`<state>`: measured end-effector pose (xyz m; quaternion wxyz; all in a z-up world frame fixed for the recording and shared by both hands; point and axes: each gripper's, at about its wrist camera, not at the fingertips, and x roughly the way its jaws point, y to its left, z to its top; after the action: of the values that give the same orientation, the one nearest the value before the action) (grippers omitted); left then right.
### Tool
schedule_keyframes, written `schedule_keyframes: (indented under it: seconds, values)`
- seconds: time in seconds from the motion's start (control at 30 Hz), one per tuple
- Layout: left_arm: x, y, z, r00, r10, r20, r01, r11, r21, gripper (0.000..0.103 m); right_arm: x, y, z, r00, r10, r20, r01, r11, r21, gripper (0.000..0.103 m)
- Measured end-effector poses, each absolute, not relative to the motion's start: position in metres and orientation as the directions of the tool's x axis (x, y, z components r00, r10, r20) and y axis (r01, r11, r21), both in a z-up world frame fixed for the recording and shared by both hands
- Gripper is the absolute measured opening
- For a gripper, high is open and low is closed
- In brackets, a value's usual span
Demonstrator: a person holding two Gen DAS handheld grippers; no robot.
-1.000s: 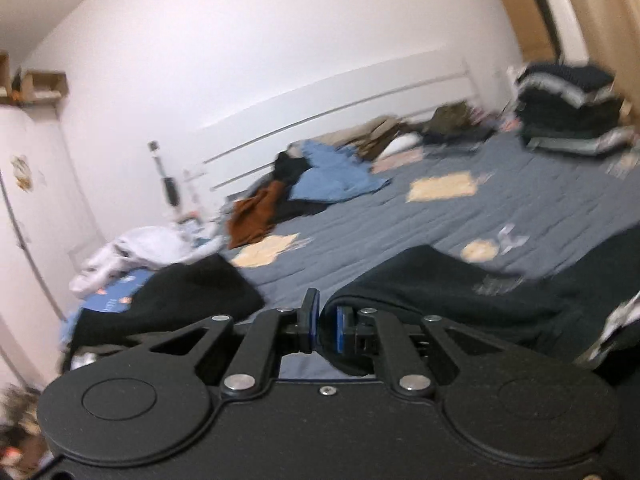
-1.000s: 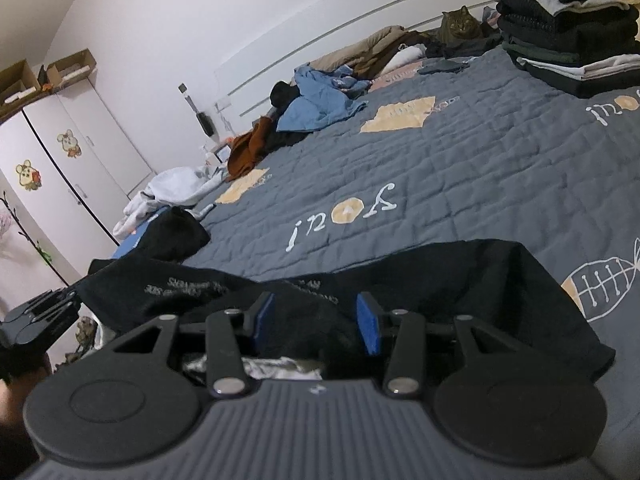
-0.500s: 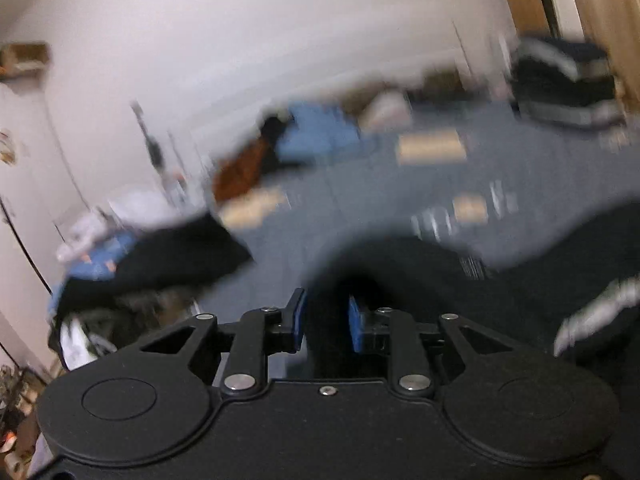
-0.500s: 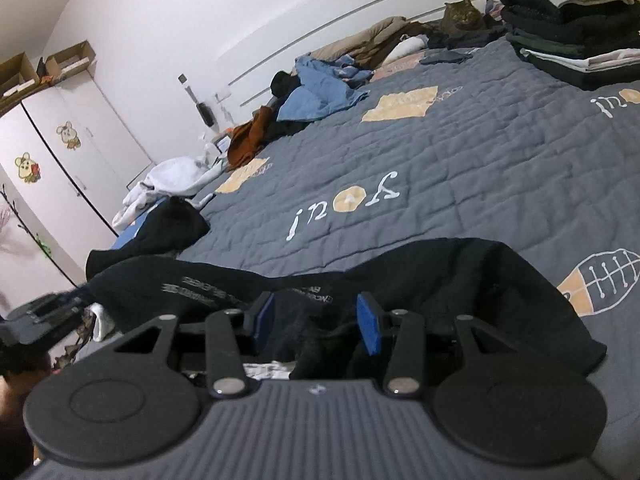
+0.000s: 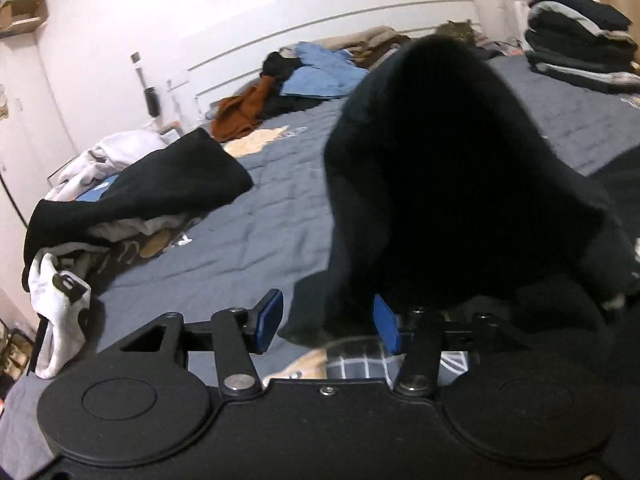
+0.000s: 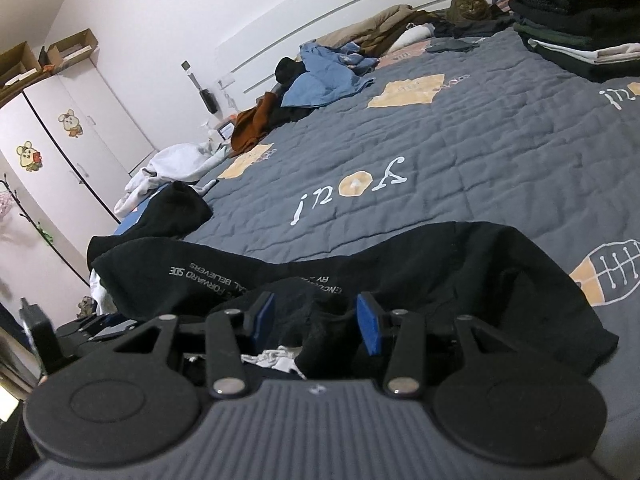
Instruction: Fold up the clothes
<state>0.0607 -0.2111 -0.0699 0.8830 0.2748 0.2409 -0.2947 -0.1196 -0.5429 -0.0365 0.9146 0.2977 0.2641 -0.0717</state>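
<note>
A black garment with white print (image 6: 460,272) lies spread across the near part of the grey quilt (image 6: 480,140). My right gripper (image 6: 315,320) stands open low over its near edge, with bunched black cloth between the blue pads (image 6: 368,322) but not pinched. In the left wrist view a fold of the same black garment (image 5: 440,180) rears up close in front and hides the middle of the bed. My left gripper (image 5: 328,324) is open, and the fold's lower edge hangs loose between its pads (image 5: 270,320).
A tall stack of folded clothes (image 6: 572,12) stands at the back right. A cat (image 6: 470,4) sits by the headboard. Unfolded blue, brown and black clothes (image 6: 324,76) lie at the back. A black and white heap (image 5: 140,192) sits at the left bed edge.
My left gripper was shut on the black cloth and has opened wide, and the fold now stands loose in front of it. The right gripper stays open and has barely moved.
</note>
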Motion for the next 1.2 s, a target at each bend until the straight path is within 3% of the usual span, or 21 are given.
schedule_keyframes:
  seconds: [0.17,0.27,0.37,0.6,0.77,0.83,0.97,1.07,1.13,1.17,1.2]
  values:
    - [0.070,-0.214,-0.082,0.714,-0.400,-0.575,0.646,0.693,0.320,0.054,-0.117,-0.540,-0.039,0.843,0.046,-0.536,0.276,0.817,0.506,0.044]
    - [0.073,-0.212,-0.086,0.717,-0.392,-0.577,0.637,0.705,0.312,0.009,-0.115,-0.536,-0.039,0.839,0.069,-0.540,0.253,0.828,0.500,0.044]
    - [0.074,-0.205,-0.082,0.728,-0.364,-0.580,0.613,0.725,0.315,0.006,-0.114,-0.533,-0.038,0.838,0.079,-0.539,0.240,0.835,0.495,0.044]
    - [0.052,-0.178,-0.014,0.901,-0.233,-0.367,0.387,0.815,0.432,0.005,-0.115,-0.532,-0.039,0.837,0.075,-0.542,0.248,0.830,0.499,0.044]
    - [0.031,-0.191,-0.002,0.952,-0.171,-0.256,0.291,0.772,0.565,0.006,-0.114,-0.530,-0.038,0.837,0.075,-0.542,0.247,0.832,0.497,0.044]
    - [0.035,-0.200,-0.014,0.937,-0.135,-0.322,0.315,0.727,0.610,0.006,-0.113,-0.529,-0.038,0.838,0.077,-0.540,0.242,0.835,0.495,0.044]
    - [0.040,-0.201,-0.028,0.854,-0.137,-0.502,0.449,0.682,0.577,0.007,-0.113,-0.529,-0.039,0.831,0.082,-0.550,0.239,0.840,0.487,0.044]
    - [0.026,-0.201,-0.009,0.839,-0.180,-0.513,0.486,0.671,0.559,0.013,-0.112,-0.530,-0.040,0.825,0.085,-0.558,0.238,0.844,0.481,0.044]
    - [0.015,-0.201,0.005,0.815,-0.271,-0.513,0.544,0.662,0.516,0.037,-0.112,-0.530,-0.041,0.820,0.090,-0.565,0.234,0.848,0.475,0.044]
    - [0.005,-0.202,0.011,0.792,-0.349,-0.501,0.590,0.649,0.480,0.056,-0.112,-0.530,-0.041,0.816,0.097,-0.570,0.226,0.854,0.469,0.044]
    - [-0.005,-0.204,0.013,0.761,-0.427,-0.488,0.639,0.626,0.447,0.062,-0.111,-0.529,-0.042,0.811,0.105,-0.576,0.216,0.861,0.461,0.044]
